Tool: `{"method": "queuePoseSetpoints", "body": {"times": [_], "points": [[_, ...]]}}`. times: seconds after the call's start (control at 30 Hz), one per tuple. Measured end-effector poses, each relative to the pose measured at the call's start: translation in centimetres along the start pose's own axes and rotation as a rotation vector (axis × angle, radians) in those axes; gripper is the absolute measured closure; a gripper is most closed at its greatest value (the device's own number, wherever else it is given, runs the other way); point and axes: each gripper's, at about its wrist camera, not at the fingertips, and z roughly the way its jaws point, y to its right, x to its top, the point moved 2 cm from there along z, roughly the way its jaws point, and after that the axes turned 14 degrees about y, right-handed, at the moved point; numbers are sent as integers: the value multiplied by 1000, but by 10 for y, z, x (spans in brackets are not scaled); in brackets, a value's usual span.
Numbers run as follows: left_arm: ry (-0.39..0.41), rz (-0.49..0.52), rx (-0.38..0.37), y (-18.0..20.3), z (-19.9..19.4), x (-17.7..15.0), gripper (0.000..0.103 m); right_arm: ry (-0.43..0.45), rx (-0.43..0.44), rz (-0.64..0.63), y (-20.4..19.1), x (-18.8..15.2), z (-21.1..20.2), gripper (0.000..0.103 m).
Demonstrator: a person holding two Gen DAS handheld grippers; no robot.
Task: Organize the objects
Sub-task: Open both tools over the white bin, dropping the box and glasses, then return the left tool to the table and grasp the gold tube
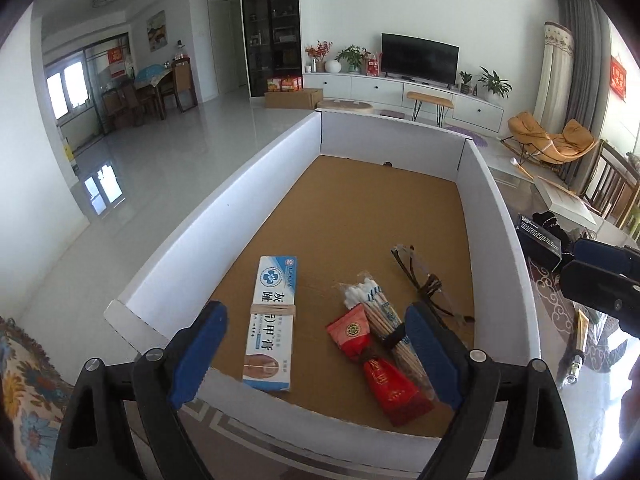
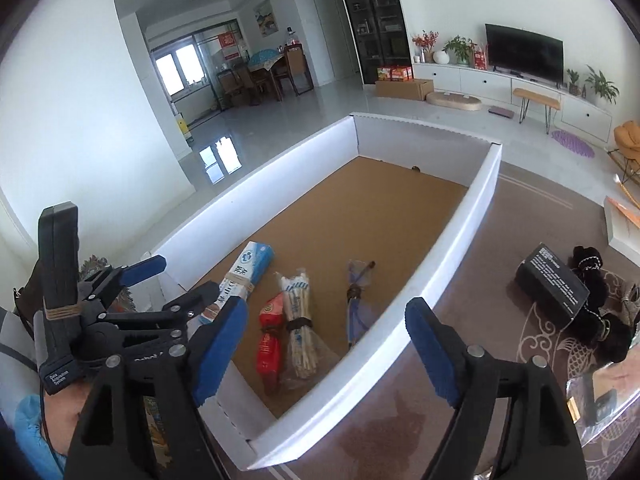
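Left wrist view showed the white box [image 1: 192, 240] holding, along its near edge, the medicine carton [image 1: 272, 320], red packet [image 1: 376, 356], swab bundle [image 1: 380, 312] and glasses [image 1: 424, 280], seemingly gathered there, both tools, left [image 1: 316, 356] and right [image 2: 326, 356], gaping empty.

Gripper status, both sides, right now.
Left gripper: open, holding nothing, above the box.
Right gripper: open, holding nothing, over the box's near right wall.

Black plastic tongs [image 1: 316, 354], blue ridged pads [image 2: 218, 350], silver screws, light-blue sleeve [image 2: 30, 420]
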Motion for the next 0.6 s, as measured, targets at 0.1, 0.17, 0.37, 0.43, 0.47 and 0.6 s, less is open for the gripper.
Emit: {"method": "queuePoseSetpoints", "body": {"times": [0.1, 0.17, 0.37, 0.43, 0.47, 0.6], "points": [[28, 19, -58, 30, -19, 3, 12, 16, -80, -1, 40, -21, -19, 14], [52, 41, -107, 53, -35, 4, 12, 10, -140, -1, 69, -40, -32, 14], [113, 83, -220, 119, -80, 5, 0, -56, -319, 23, 158, -98, -77, 14], [110, 100, -250, 138, -86, 4, 0, -71, -367, 39, 184, -115, -93, 14], [112, 111, -261, 147, -88, 4, 0, -77, -389, 45, 196, -122, -104, 14], [99, 150, -291, 176, -89, -1, 0, -107, -476, 59, 233, -152, -137, 14]]}}
